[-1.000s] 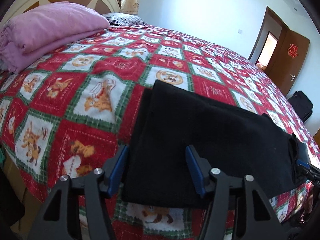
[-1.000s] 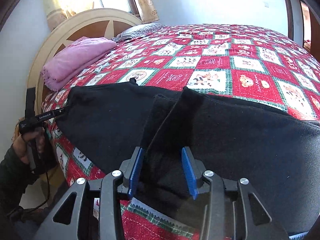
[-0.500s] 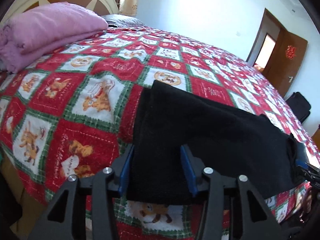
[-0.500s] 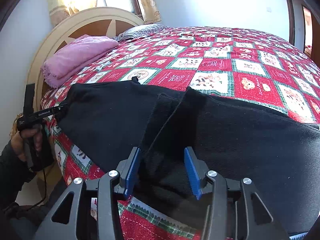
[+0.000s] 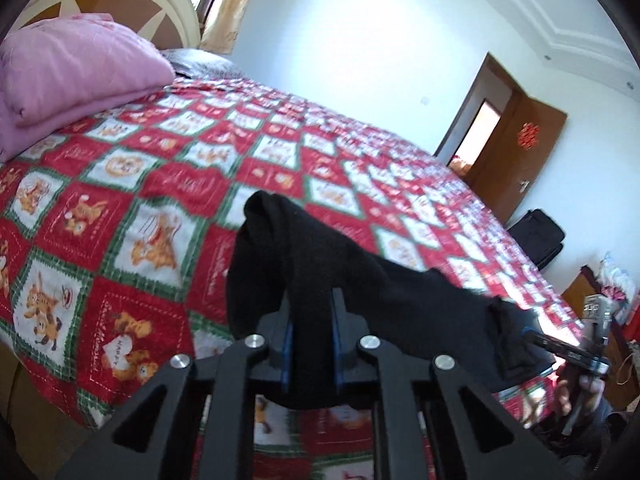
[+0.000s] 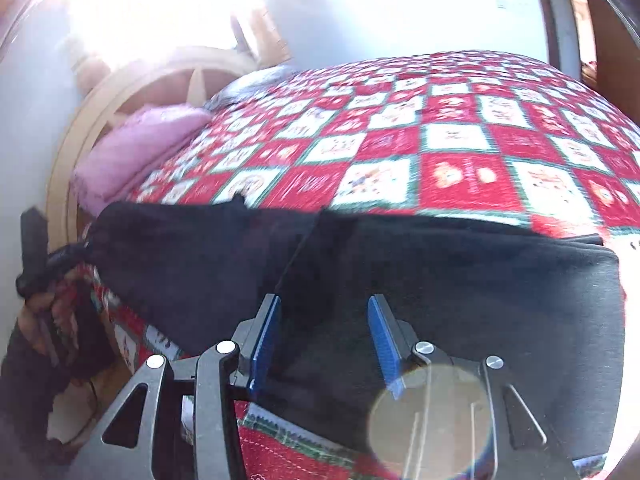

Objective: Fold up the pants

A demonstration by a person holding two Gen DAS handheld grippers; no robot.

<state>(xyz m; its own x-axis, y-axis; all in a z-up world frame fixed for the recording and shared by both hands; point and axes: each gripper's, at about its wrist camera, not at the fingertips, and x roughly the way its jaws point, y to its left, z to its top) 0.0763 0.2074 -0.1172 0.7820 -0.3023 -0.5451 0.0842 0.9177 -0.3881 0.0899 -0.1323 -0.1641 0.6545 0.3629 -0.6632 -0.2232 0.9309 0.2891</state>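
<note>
Black pants (image 5: 360, 280) lie across the near edge of a red and white checked quilt (image 5: 120, 240). My left gripper (image 5: 312, 304) is closing, and its blue pads pinch the pants' left end, which hangs lifted and bunched above the quilt. In the right wrist view the pants (image 6: 460, 280) spread wide, and the left gripper (image 6: 80, 248) holds their far left corner. My right gripper (image 6: 324, 308) stands open over the right end, with flat black fabric between its blue pads (image 6: 264, 340). From the left wrist view, the right gripper (image 5: 528, 332) sits at the bunched right end.
A folded pink blanket (image 5: 72, 68) rests by the cream headboard (image 5: 120, 4) at the back left. A brown door (image 5: 516, 156) and a black bag (image 5: 536, 236) stand beyond the bed's far right side. A person's hand (image 5: 576, 396) holds the right gripper's handle.
My left jaws have come together on the pants' left end and risen, pulling the fabric up off the quilt into a hump. The right gripper has rolled a little; its pads stay apart.
</note>
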